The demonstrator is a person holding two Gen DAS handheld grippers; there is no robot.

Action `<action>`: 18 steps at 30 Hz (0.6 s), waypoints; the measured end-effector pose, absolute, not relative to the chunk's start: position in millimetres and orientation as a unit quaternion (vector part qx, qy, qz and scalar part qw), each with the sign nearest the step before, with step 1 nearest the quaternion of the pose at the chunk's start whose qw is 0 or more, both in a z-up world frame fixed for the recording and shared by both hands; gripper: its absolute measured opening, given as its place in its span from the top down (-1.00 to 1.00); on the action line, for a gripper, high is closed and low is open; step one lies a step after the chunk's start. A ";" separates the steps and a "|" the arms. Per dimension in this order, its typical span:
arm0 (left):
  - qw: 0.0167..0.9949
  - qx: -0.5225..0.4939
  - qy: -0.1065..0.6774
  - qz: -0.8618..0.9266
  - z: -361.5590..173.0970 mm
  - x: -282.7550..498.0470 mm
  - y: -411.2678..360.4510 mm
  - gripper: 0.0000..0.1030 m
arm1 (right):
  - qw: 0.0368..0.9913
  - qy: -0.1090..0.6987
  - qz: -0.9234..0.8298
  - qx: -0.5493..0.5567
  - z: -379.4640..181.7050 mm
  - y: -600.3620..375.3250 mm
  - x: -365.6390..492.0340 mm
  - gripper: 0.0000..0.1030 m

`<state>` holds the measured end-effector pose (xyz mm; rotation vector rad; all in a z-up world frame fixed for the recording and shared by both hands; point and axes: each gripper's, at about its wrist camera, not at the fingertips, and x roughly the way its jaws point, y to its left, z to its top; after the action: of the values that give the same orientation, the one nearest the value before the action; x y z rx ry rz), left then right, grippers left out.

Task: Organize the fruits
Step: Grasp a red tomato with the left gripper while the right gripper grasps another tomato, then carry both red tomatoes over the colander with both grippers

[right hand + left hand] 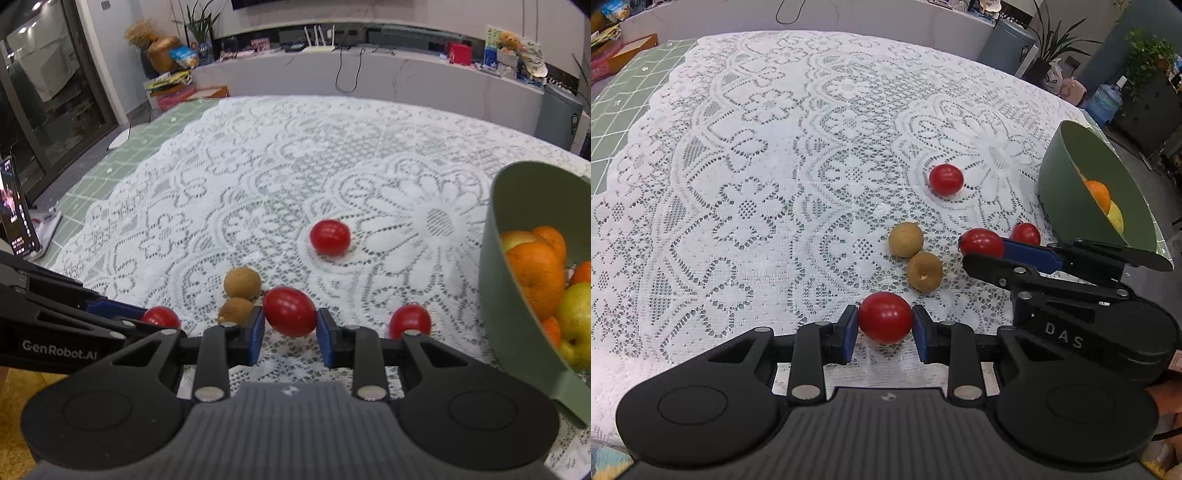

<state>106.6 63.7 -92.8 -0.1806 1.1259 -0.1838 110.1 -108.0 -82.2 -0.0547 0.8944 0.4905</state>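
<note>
Red tomatoes, one per gripper: left gripper pinches a tomato between its blue pads, right gripper pinches another tomato, both low over the lace cloth. Risk, imo: smooth round skin, thin pad contact, so a quick swing toward the green bowl could pop one loose; too hard a squeeze could split it. Right view shows oranges and an apple in the bowl, plus a phone at far left; left view barely shows the bowl's inside.
</note>
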 end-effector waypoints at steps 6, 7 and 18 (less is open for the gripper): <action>0.845 -0.087 0.521 -0.084 -79.9 103.1 60.4 0.33 | 0.886 0.402 0.231 -0.013 -67.6 -118.4 98.2 0.48; 0.846 -0.088 0.519 -0.084 -77.9 102.6 59.4 0.33 | 0.888 0.399 0.230 -0.010 -65.0 -120.7 96.6 0.48; 0.859 -0.078 0.496 -0.099 -51.4 104.5 34.6 0.33 | 0.905 0.372 0.207 0.010 -35.3 -151.9 81.7 0.48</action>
<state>104.5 34.6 -51.4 -0.1629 1.0424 -0.2089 81.7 -151.9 -35.2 0.0207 0.7685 0.4284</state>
